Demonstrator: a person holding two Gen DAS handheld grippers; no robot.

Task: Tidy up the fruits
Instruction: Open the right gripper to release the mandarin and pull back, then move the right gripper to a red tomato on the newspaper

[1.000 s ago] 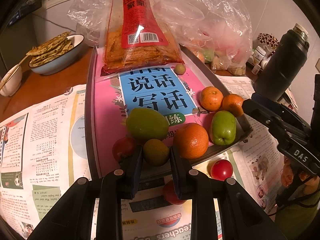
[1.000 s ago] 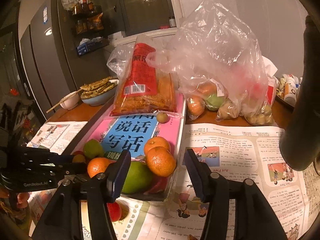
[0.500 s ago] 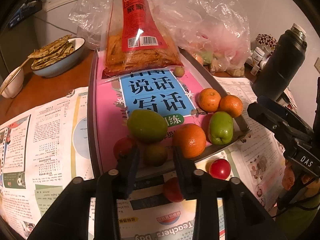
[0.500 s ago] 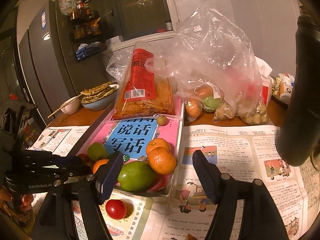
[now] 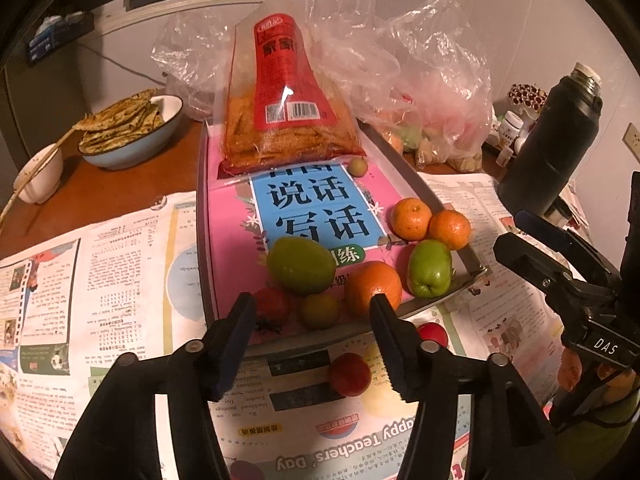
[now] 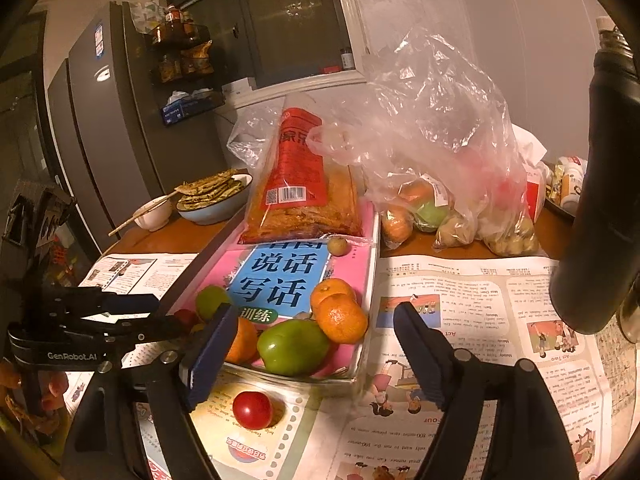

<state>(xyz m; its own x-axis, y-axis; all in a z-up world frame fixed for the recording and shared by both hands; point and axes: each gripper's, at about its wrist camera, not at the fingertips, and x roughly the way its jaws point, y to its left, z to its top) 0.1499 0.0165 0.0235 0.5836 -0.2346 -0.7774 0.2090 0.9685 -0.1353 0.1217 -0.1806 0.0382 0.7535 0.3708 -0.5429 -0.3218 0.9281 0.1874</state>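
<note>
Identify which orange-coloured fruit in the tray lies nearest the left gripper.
The big orange at the tray's near edge, beside the left gripper's right finger; the two mandarins lie farther back.

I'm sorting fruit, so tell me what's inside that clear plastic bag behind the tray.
Through the clear plastic bag an orange fruit, a green one and small brownish fruits show. Crumpled plastic hides anything deeper inside.
</note>
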